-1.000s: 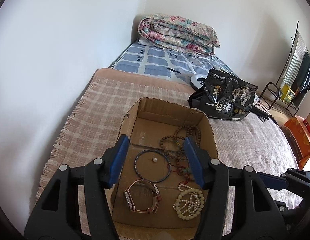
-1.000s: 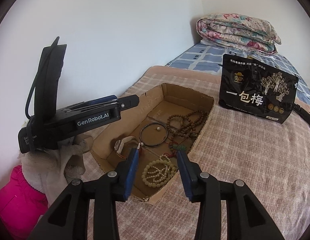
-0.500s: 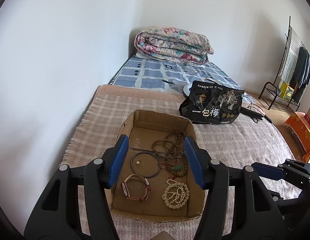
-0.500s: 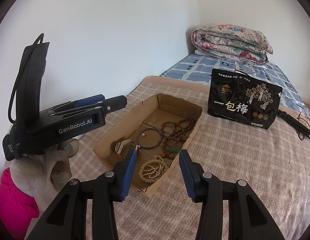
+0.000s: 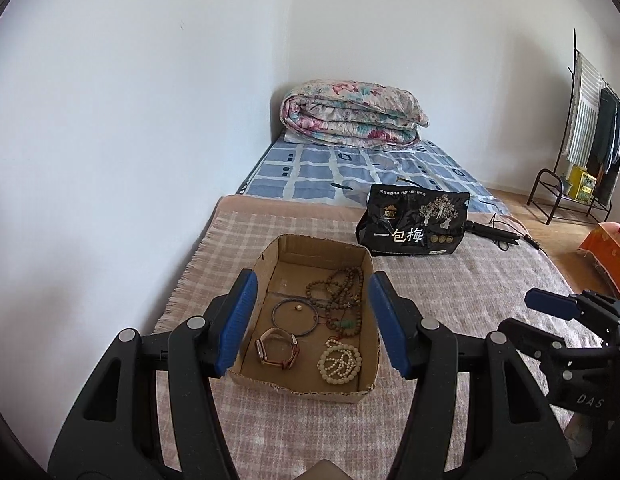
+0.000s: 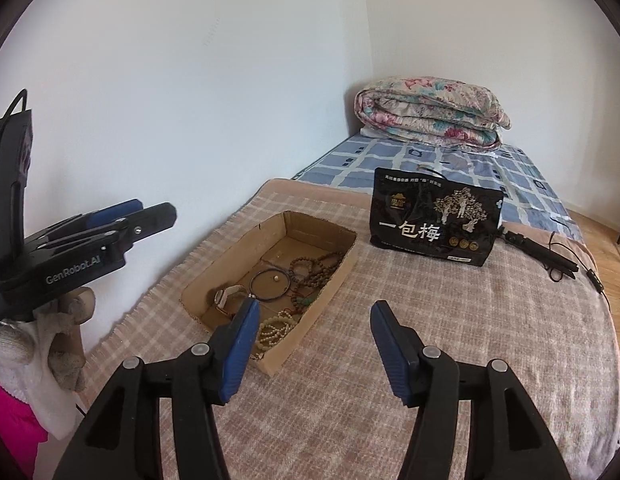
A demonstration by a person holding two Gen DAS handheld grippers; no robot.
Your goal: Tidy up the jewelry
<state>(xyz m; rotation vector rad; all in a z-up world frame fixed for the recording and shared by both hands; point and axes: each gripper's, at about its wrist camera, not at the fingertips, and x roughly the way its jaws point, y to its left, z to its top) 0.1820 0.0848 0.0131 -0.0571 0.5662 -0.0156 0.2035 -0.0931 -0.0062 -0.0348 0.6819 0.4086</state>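
- Left gripper (image 5: pixel 310 322): jaws apart, nothing between them. Cardboard box (image 5: pixel 270 378) sits on the bed ahead of and below its fingertips.
- Right gripper (image 6: pixel 312 346): jaws have just been opening, empty; box lies ahead and to its left.
- Inside: watch (image 5: pixel 277 349), dark bangle (image 5: pixel 294 317), pale bead bracelet (image 5: pixel 339 364), brown bead strands (image 5: pixel 337 286).
- Risk: brown strands lie tangled, touching the bangle; one pull may drag several.
- Risk: the light box may slide on the soft blanket (image 6: pixel 450 320) if a jaw catches its wall.
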